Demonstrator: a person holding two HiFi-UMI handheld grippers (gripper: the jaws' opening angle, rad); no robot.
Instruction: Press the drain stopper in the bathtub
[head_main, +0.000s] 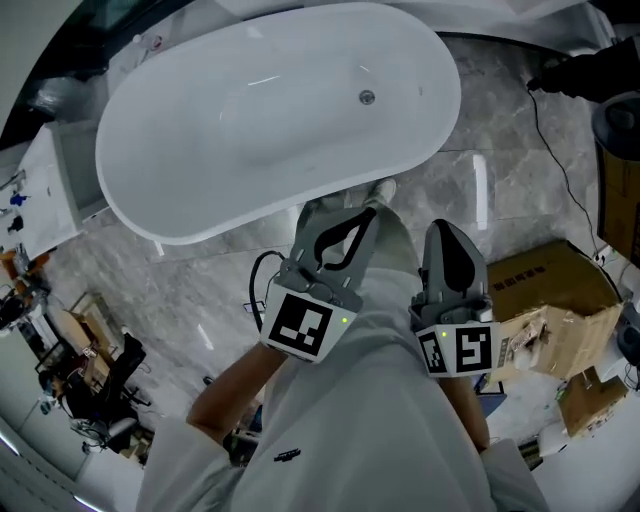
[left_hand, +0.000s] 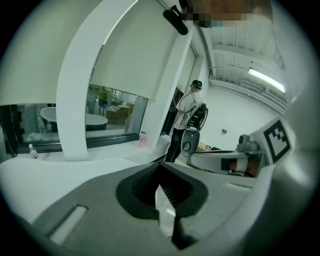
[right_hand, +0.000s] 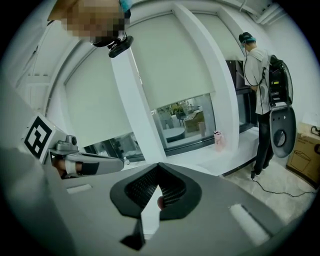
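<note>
In the head view, the white bathtub (head_main: 180, 150) lies across the top of the frame on a grey marble floor (head_main: 500, 190). The drain stopper (head_main: 367, 97) sits on the tub's bottom, toward its right end. Only this view shows the stopper. Both tools are held near the person's body, well apart from the tub. The left gripper (head_main: 340, 225) and the right gripper (head_main: 447, 240) point up the frame toward the tub's near rim. A cardboard box (head_main: 550, 290) stands on the floor to the right.

The left gripper view looks level across the room. The left gripper (left_hand: 167, 210) has its jaws drawn together to a thin slit, with nothing between them. Beyond the jaws are a lowered window blind (left_hand: 125, 55), a standing person (left_hand: 186, 117) and the other tool at the right edge.

The right gripper view shows the right gripper (right_hand: 147, 210) in the same state, its jaws narrowed to a slit and empty. The standing person (right_hand: 260, 85) appears larger here, at the right. A pink cup (right_hand: 218, 139) sits on the window ledge, and the other tool is at the left.
</note>
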